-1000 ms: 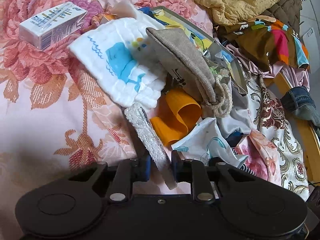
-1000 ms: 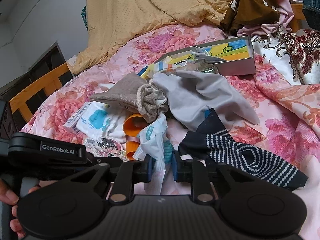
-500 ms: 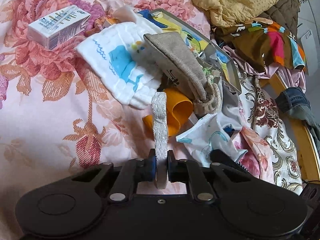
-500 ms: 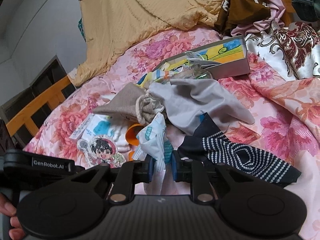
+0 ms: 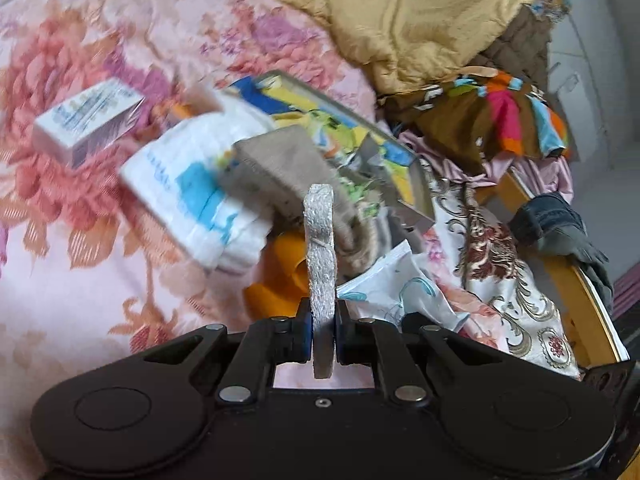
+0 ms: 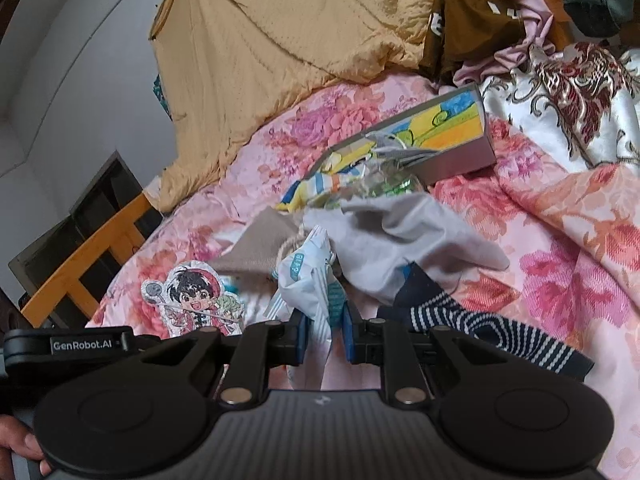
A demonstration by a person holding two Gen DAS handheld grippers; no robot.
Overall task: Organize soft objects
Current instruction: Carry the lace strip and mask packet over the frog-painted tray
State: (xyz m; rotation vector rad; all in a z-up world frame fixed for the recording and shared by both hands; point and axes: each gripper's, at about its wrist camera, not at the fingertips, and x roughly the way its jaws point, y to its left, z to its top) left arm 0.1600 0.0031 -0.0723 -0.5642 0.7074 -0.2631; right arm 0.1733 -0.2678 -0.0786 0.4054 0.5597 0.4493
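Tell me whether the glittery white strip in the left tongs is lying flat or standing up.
Standing up. The white strip rises edge-on from the closed left tongs, clear of the floral bedspread.

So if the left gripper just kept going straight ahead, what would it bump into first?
Probably the orange cup, lying just beyond the left gripper, which is clamped on a white lace strip. The beige drawstring pouch sits right behind; depth is hard to judge.

Floral bed (image 5: 80,280); cloths (image 6: 420,240), box (image 6: 460,152)
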